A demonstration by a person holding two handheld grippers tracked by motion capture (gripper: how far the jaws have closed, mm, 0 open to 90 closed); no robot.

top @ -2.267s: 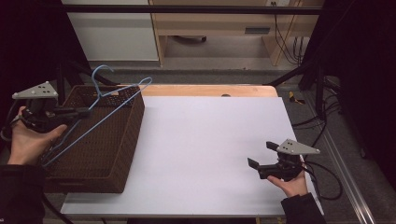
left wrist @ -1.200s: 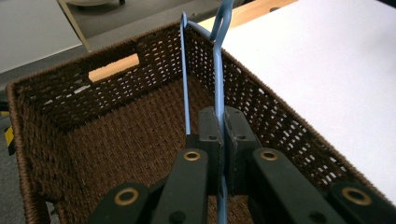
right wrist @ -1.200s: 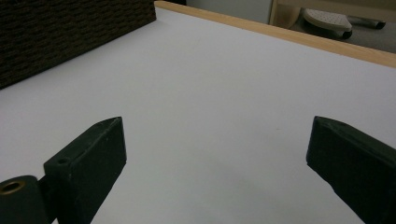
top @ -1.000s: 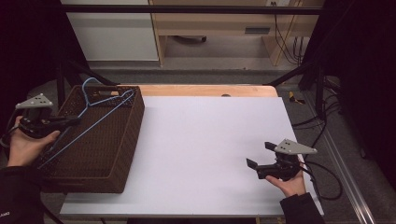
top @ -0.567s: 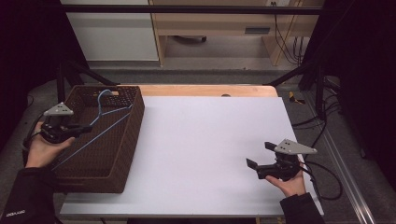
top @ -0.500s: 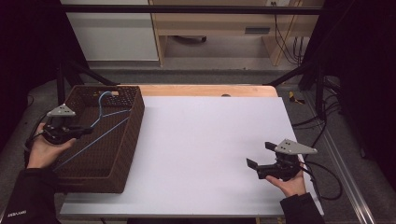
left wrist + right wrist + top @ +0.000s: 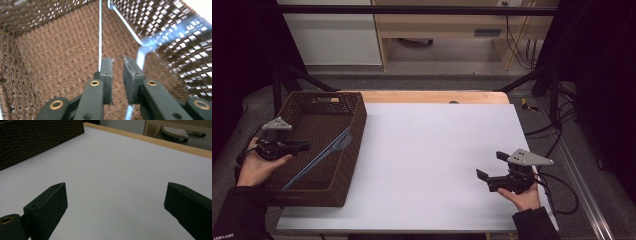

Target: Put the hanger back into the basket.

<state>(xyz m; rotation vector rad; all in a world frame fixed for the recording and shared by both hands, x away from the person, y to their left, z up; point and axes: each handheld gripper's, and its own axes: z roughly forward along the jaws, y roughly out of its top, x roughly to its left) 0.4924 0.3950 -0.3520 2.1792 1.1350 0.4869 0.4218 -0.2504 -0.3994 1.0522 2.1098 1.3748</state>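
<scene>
The left gripper (image 7: 301,146) hung over the basket (image 7: 354,135), jaws slightly parted and gripping nothing. The hanger (image 7: 329,150) lay inside, slanting away ahead of it. The right gripper (image 7: 490,166), wide open, rested well apart on the table (image 7: 432,150).

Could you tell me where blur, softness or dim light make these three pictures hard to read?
Left gripper view: the blue hanger smears against the basket wall, while the jaws look sharp. Right gripper view: both jaws are soft and out of focus; the white table is evenly lit. High view: dark surroundings, bright tabletop.
</scene>
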